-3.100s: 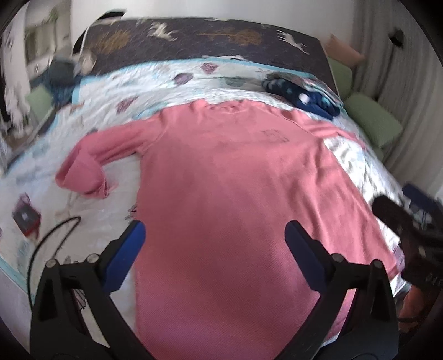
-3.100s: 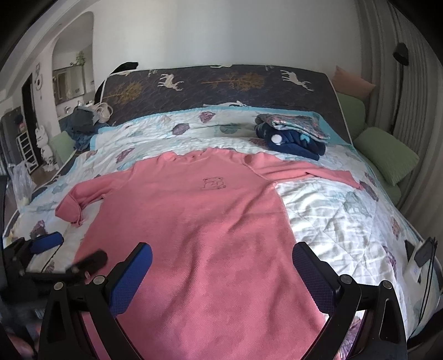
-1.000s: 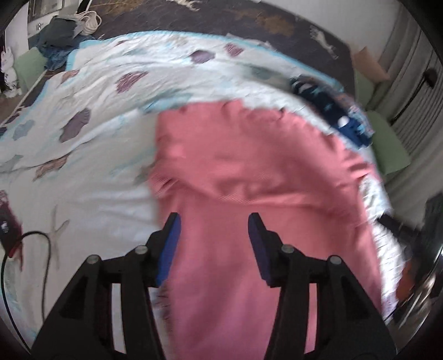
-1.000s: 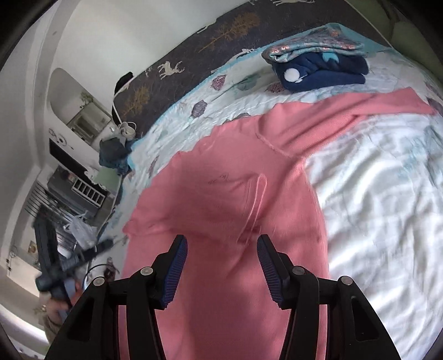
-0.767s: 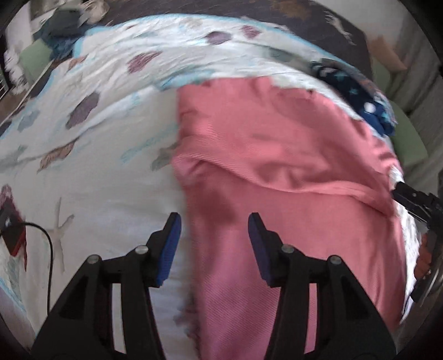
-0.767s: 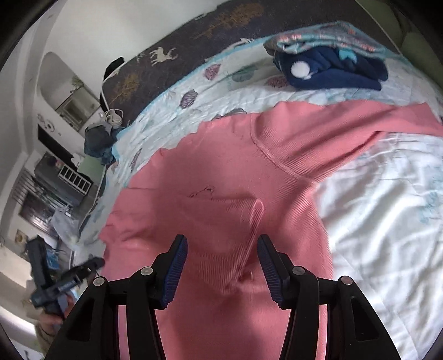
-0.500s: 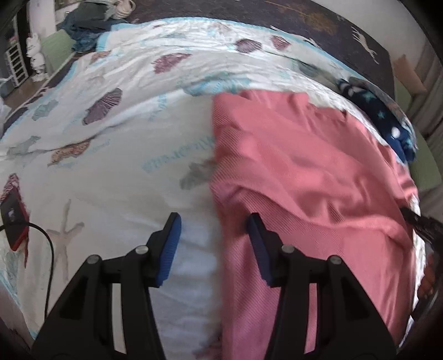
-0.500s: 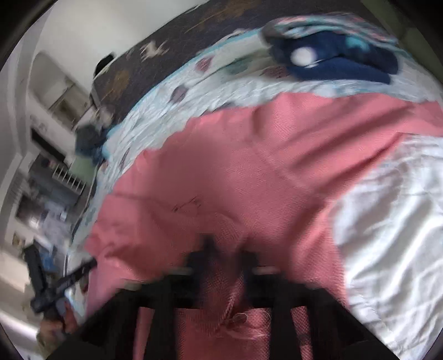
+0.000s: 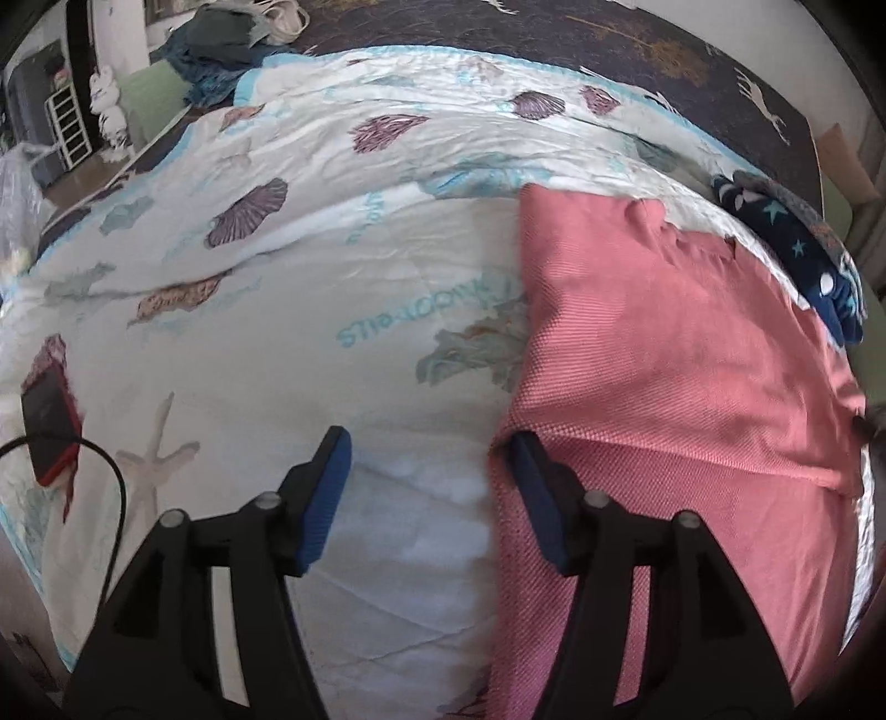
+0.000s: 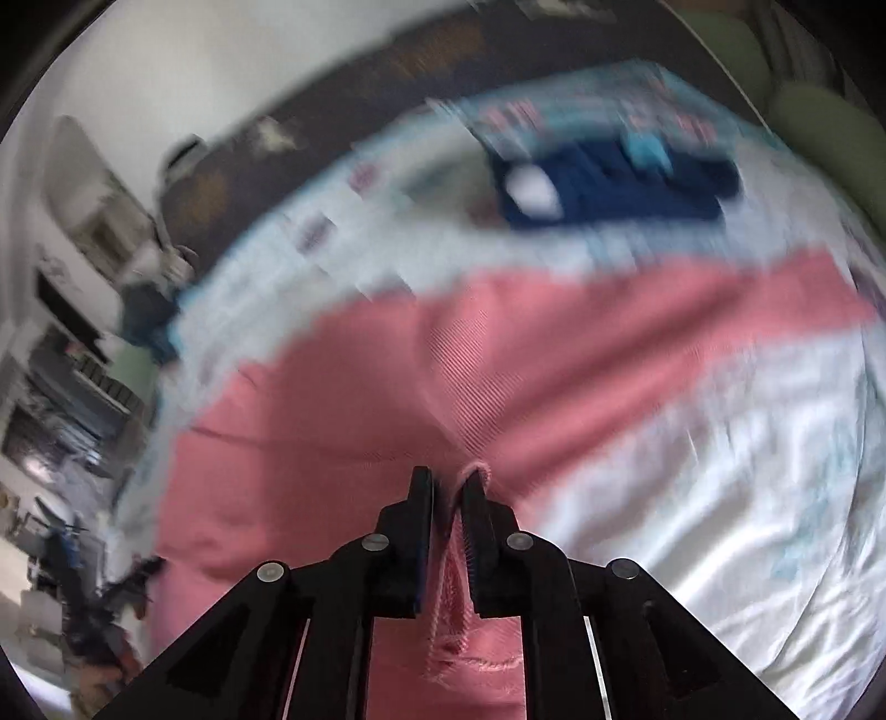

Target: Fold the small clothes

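On the far left of the bed a small red-edged device [image 9: 50, 421] w/ a black cable [image 9: 105, 487] lies on the white quilt [image 9: 288, 310], the one w/ shells and a starfish printed on it. Beyond the quilt's far-left edge there's a heap of dark clothes [image 9: 221, 39] by the dark headboard [image 9: 637, 44] w/ deer on it.

Next, the left gripper [image 9: 429, 465], pointing steeply down at the bed. Its blue pads [image 9: 326, 493] stand fairly wide and the jaws are opening; only bare quilt is between them. The right-hand pad sits just at the left edge of the pink sweater [image 9: 664, 354], touching or nearly so, can't tell which. It grips nothing.

The sweater lies flat on the quilt, right of centre in the left wrist view. Its left sleeve is folded over across the body, so a straight fold edge runs down that side and a sleeve hem crosses diagonally lower down. Past it, far right near the headboard, a navy garment w/ stars and dots [image 9: 803, 260] sits in a folded pile, close to the sweater's top corner.

The right gripper [image 10: 447, 487] is over the sweater's [image 10: 554, 354] middle, view v. blurred. Its fingers are narrow, nearly together, w/ a bunched ridge of pink fabric pinched between the pads; jaws easing apart a touch but cloth's clamped. The right sleeve stretches out to the right across the quilt [image 10: 720, 498]. The navy pile [image 10: 609, 188] is beyond it, and a green cushion [image 10: 825, 127] is at the far right edge.
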### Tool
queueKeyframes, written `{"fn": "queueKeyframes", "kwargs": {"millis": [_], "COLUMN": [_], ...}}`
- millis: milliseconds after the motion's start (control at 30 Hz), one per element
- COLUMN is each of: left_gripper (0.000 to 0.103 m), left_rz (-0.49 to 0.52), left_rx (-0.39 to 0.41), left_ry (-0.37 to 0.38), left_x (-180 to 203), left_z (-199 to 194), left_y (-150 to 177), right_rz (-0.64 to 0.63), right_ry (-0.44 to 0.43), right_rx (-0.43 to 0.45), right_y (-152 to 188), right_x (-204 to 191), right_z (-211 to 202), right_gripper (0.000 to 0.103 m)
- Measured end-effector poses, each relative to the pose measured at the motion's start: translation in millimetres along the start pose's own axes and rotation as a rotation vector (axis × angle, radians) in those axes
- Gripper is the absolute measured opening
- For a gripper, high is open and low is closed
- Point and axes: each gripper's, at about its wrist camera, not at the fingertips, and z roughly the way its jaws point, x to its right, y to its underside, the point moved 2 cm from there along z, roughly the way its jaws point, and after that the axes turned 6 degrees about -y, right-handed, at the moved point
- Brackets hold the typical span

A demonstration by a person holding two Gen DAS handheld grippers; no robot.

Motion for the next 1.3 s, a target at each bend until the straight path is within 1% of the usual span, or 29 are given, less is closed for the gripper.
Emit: {"fn": "queueKeyframes", "kwargs": {"millis": [33,100,133,167,200,233,300,367,400,467,500,533,567,600,633,667,700,733,800,833,900,933,967,1000,1067,1133,1167,1233,1300], "left_gripper": [0.062,0.062,0.062,0.062,0.062,0.06,0.058,0.049,0.047,0.043,0.042,0.041,0.04,0.038,0.036,0.035,0.035,0.036,0.035,0.035,0.035,0.036,0.036,0.036,0.037,0.039,0.039,0.039,0.039], "left_rz": [-0.003,0.005,0.007,0.005,-0.002,-0.017,-0.059,-0.045,-0.027,0.036,0.057,0.084,0.125,0.152,0.184,0.191,0.181,0.15,0.131,0.13,0.127,0.125,0.127,0.133,0.158,0.189,0.209,0.226,0.229], "left_rx": [-0.001,0.001,0.003,0.01,0.018,0.03,0.072,0.099,0.106,0.111,0.11,0.109,0.102,0.092,0.069,0.051,0.018,0.056,0.045,0.043,0.046,0.051,0.061,0.068,0.081,0.079,0.075,0.068,0.056], "left_ry": [-0.001,-0.013,-0.023,-0.043,-0.053,-0.049,0.014,0.121,0.165,0.272,0.293,0.309,0.307,0.28,0.188,0.13,0.099,0.139,0.159,0.156,0.145,0.155,0.173,0.184,0.204,0.222,0.221,0.22,0.226], "left_x": [-1.3,-2.4,-2.7,-4.1,-5.8,-7.9,-8.8,3.1,11.5,38.4,47.6,59.2,73.0,80.6,87.2,87.2,81.8,75.3,69.1,67.6,67.7,68.5,71.9,75.0,83.2,92.6,99.0,105.8,109.6], "left_z": [-0.9,-4.3,-6.4,-10.2,-14.0,-19.4,-37.0,-53.5,-59.0,-65.8,-65.2,-62.2,-53.6,-44.6,-24.1,-11.4,8.4,5.5,-0.8,-2.6,-10.4,-14.5,-20.6,-23.5,-32.1,-34.9,-36.0,-36.0,-35.2], "left_y": [0.6,2.1,2.2,1.9,1.4,0.6,-1.9,-7.1,-9.6,-14.9,-16.0,-16.9,-17.3,-17.1,-15.9,-14.2,-11.6,-11.1,-12.3,-13.6,-13.7,-14.1,-13.7,-14.4,-11.2,-8.8,-6.7,-4.1,-2.4], "right_rz": [0.008,0.042,0.058,0.061,0.051,0.031,-0.001,-0.05,-0.073,-0.124,-0.142,-0.153,-0.156,-0.152,-0.145,-0.133,-0.112,-0.084,-0.024,0.013,0.081,0.132,0.208,0.28,0.421,0.536,0.585,0.645,0.692], "right_ry": [0.006,-0.03,-0.028,-0.01,0.003,0.016,0.006,-0.085,-0.126,-0.191,-0.205,-0.198,-0.165,-0.13,-0.071,-0.001,-0.01,-0.05,-0.131,-0.158,-0.13,-0.084,-0.032,-0.005,0.004,-0.028,-0.066,-0.091,-0.048], "right_rx": [0.006,0.039,0.057,0.09,0.115,0.135,0.147,0.126,0.103,0.051,0.032,0.018,-0.003,-0.019,-0.041,-0.059,-0.055,-0.038,-0.019,0.017,0.102,0.149,0.211,0.254,0.27,0.269,0.282,0.318,0.375], "right_y": [2.9,6.7,7.5,8.3,8.6,8.9,10.1,14.6,17.4,22.1,25.3,27.6,29.9,31.8,33.9,37.2,39.2,39.4,35.8,28.9,17.2,10.4,2.8,-3.0,-12.2,-15.3,-18.5,-24.2,-30.6], "right_x": [3.8,11.0,13.3,15.0,14.1,11.5,4.4,-10.9,-19.6,-43.6,-51.1,-55.4,-57.1,-56.7,-51.4,-42.5,-35.4,-30.2,-17.9,-5.4,21.2,39.2,64.0,87.7,132.5,169.1,186.0,207.7,227.4], "right_z": [0.8,-7.8,-13.6,-23.9,-31.7,-40.6,-52.0,-54.2,-52.2,-38.8,-31.7,-24.1,-11.4,-1.8,11.3,23.1,27.6,24.4,6.9,-5.1,-23.2,-32.0,-42.5,-49.6,-53.9,-56.5,-54.5,-55.9,-60.5], "right_gripper": [0.012,0.019,0.029,0.037,0.038,0.038,0.039,0.039,0.039,0.03,0.026,0.023,0.023,0.023,0.022,0.017,0.017,0.017,0.02,0.022,0.036,0.053,0.062,0.062,0.062,0.062,0.06,0.06,0.061]}}
